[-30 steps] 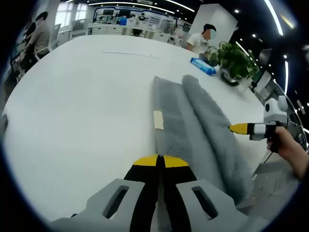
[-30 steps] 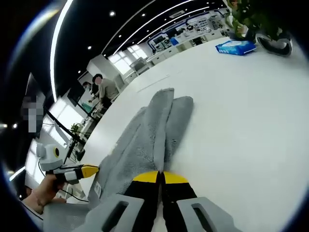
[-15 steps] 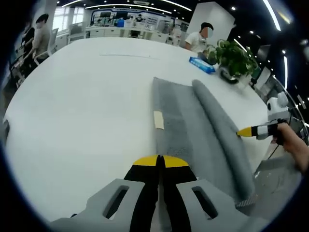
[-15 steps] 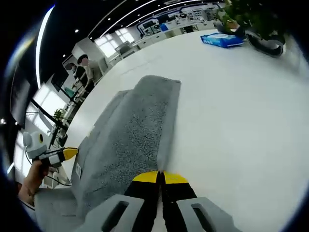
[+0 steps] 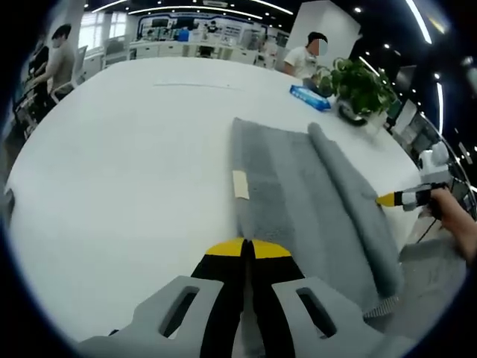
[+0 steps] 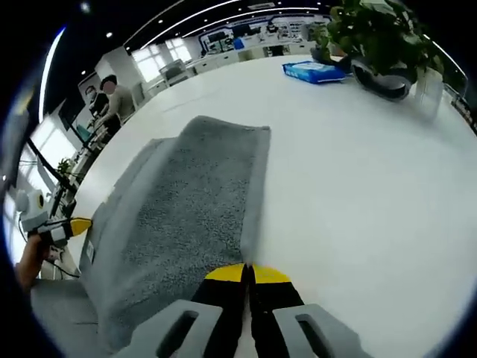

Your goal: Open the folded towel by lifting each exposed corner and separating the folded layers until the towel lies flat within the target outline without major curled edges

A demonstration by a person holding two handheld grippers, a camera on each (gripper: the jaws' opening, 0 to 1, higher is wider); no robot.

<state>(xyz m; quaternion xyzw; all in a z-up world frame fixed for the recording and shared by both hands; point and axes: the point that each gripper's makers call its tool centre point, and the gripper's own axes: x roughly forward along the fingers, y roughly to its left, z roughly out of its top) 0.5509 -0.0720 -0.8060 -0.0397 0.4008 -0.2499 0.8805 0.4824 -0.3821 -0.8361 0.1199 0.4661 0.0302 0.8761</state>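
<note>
A grey towel [image 5: 287,186] lies lengthwise on the white table [image 5: 127,164], a white label [image 5: 240,184] on its left side. My left gripper [image 5: 248,247] is shut on the towel's near edge. Along the towel's right side a layer stands up as a long ridge, and my right gripper [image 5: 389,199] holds it there from the right. In the right gripper view the right gripper [image 6: 248,273] is shut on the towel [image 6: 182,212] edge, with the lifted layer spreading away to the left. The left gripper [image 6: 77,223] shows at the far left.
A blue packet [image 5: 311,98] and a potted plant [image 5: 363,88] stand at the table's far side, also seen as the packet [image 6: 313,71] and plant [image 6: 376,41]. People sit beyond the table. A hand [image 5: 455,224] holds the right gripper near the table's edge.
The right gripper has drawn the upper layer outward to the right. The raised fold has moved across and more of the towel's lower layer lies uncovered. The left gripper has stayed put.
</note>
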